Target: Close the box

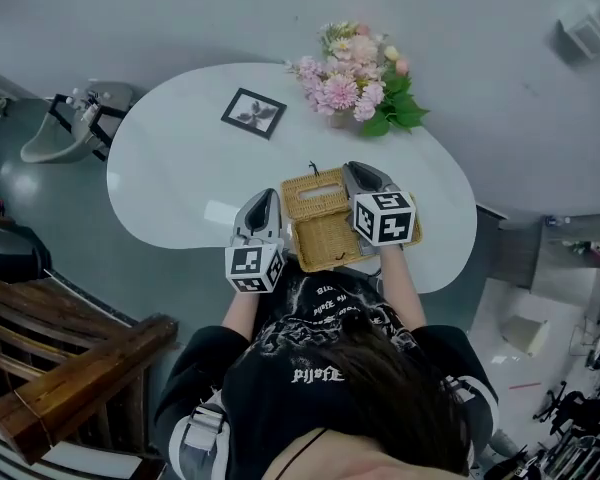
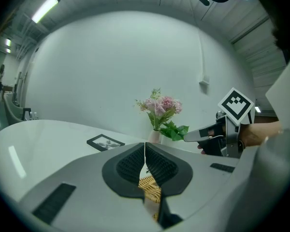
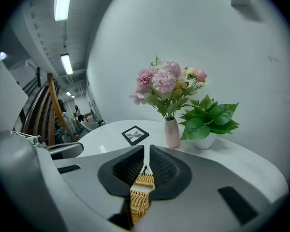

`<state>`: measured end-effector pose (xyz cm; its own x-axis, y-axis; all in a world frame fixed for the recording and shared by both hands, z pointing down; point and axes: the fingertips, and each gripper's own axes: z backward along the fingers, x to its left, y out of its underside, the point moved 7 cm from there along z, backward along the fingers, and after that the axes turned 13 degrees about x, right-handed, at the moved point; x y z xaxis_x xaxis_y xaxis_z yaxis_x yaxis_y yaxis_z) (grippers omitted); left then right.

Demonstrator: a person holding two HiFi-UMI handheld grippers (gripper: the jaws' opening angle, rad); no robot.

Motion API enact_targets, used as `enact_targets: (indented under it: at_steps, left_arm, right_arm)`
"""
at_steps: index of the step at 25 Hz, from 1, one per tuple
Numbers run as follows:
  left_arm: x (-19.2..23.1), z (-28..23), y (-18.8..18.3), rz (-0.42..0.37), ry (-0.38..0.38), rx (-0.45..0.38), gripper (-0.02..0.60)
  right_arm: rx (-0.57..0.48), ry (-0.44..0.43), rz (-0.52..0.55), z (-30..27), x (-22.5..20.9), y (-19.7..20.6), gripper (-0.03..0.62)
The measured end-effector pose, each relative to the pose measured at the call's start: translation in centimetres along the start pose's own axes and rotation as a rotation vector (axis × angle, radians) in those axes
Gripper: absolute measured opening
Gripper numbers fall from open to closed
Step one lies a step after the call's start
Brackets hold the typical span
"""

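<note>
Head view: a person in a black printed top stands at the near edge of a white rounded table (image 1: 180, 168), one gripper in each hand.
Wooden rail (image 1: 70, 368): at the lower left, off the table.
Chair (image 1: 65, 128): pale, beside the table's far left edge.
Picture frame (image 1: 253, 113): dark and square, lying flat on the table, well apart from the box and left of the flowers.
Left gripper (image 1: 264, 200): just beside the box's left side, pointing away from the person, with its marker cube (image 1: 254, 268) nearest the body. In the left gripper view its jaws are pressed together with nothing caught in them, and only wicker shows below the tips.
Box (image 1: 320, 223): woven wicker, on the table near its front edge, between the two grippers. A flat woven panel with a slot lies at its far side, and the basket part nearer the person looks open.
Flowers (image 1: 345, 68): pink and cream, in a pale vase at the table's far edge beyond the box.
Right gripper (image 1: 363, 173): over the box's right side, with its marker cube (image 1: 384, 216) above the box's right edge. In the right gripper view its jaws stand slightly apart, a narrow slit with no pad pressing on anything and the wicker visible through it.
Green plant (image 1: 395, 108): leafy, in a white pot, touching the flowers on their right.
</note>
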<state>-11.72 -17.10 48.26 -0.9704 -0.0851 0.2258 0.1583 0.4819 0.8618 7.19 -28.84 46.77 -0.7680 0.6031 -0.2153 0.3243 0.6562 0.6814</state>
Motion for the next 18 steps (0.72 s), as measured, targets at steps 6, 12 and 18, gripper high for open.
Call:
enact_targets:
  at_steps: [6, 12, 18]
  left_arm:
    - [1.4, -1.0, -0.6, -0.002, 0.028, 0.014, 0.025]
    - [2.4, -1.5, -0.8, -0.003, 0.042, 0.028, 0.025]
    - [3.0, -2.0, -0.3, 0.006, 0.056, 0.036, 0.025]
  right_arm:
    - [0.077, -0.060, -0.030, -2.3, 0.4, -1.4, 0.090]
    - [0.204, -0.095, 0.048, -4.8, 1.3, -2.9, 0.124]
    - [0.436, -0.142, 0.096, -8.3, 1.5, -2.8, 0.123]
